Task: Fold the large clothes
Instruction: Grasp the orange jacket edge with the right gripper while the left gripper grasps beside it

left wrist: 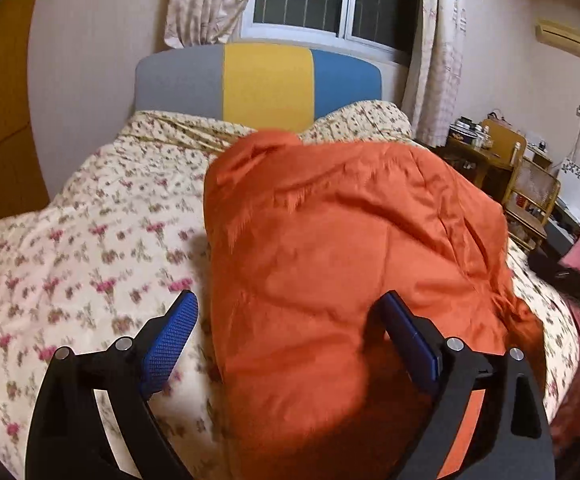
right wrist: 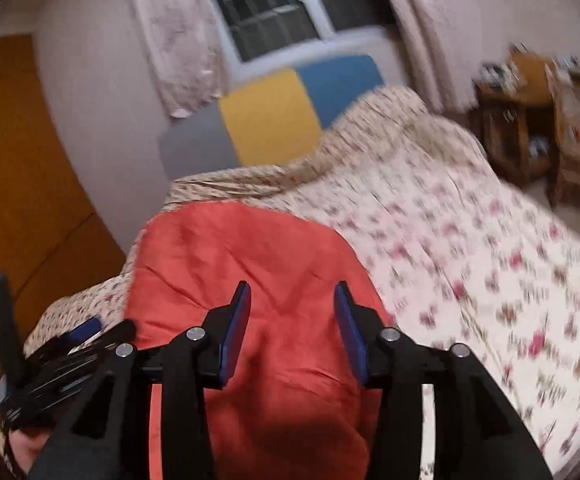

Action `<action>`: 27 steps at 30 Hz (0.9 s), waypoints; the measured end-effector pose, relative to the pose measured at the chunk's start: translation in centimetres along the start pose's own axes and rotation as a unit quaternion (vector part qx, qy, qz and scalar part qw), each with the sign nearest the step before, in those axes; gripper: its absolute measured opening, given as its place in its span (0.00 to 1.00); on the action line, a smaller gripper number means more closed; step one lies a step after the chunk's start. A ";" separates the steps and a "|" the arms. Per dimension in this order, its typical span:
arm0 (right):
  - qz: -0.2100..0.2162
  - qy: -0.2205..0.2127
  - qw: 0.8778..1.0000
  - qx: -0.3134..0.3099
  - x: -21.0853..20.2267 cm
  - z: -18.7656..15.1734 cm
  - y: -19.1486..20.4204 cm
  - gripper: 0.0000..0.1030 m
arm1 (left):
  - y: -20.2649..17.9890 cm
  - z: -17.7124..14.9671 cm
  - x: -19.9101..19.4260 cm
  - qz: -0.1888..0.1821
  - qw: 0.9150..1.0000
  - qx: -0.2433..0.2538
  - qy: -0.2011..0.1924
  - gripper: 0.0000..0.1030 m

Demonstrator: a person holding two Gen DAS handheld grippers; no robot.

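Observation:
A large orange padded garment lies bunched on the floral bedspread. My left gripper is open, its jaws wide apart above the garment's near left part, holding nothing. In the right wrist view the same garment lies at the bed's left side. My right gripper is open above it, blue pads apart, empty. The left gripper also shows in the right wrist view at the lower left, blurred.
A grey, yellow and blue headboard stands under a window with curtains. A wooden table and chair with clutter stand right of the bed. An orange wardrobe stands on the left. The floral bedspread spreads right of the garment.

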State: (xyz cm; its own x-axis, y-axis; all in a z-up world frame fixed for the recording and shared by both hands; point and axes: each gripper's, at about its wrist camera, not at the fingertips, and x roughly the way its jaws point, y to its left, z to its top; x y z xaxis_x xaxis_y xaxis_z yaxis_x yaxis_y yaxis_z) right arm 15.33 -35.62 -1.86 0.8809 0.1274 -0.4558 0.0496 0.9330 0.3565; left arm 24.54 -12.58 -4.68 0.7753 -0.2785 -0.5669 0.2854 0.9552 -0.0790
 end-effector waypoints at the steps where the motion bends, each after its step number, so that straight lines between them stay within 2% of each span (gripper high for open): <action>1: 0.010 0.007 1.000 -0.013 0.4 0.5 0.9 0.35 | -0.1 0.5 0.3 0.004 1.000 0.001 -0.001 0.89; 4: 0.016 0.021 0.999 -0.037 2.0 1.4 2.9 0.34 | -0.3 1.9 1.1 0.023 1.000 0.000 -0.004 0.89; 9: 0.001 0.047 0.998 -0.038 6.9 3.0 3.7 0.34 | -0.9 4.4 2.7 0.086 0.996 -0.001 -0.006 0.89; 14: -0.026 0.068 0.996 -0.056 10.7 2.3 2.8 0.29 | -1.6 5.0 4.7 0.104 0.994 0.015 0.008 0.94; 19: -0.033 0.069 0.996 -0.051 12.2 1.1 0.9 0.29 | -2.3 4.7 5.9 0.103 0.994 0.033 0.011 0.97; 27: -0.038 0.080 0.995 -0.044 14.1 0.7 -0.8 0.29 | -2.9 4.4 8.5 0.092 0.994 0.031 0.047 0.97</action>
State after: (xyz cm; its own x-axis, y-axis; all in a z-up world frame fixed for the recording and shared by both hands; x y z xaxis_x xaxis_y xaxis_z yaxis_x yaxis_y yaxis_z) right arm 28.05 -34.83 -7.98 0.7895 0.1010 -0.6054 0.0652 0.9670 0.2464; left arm 32.78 -18.15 -5.62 0.7622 -0.0861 -0.6416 0.1805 0.9801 0.0829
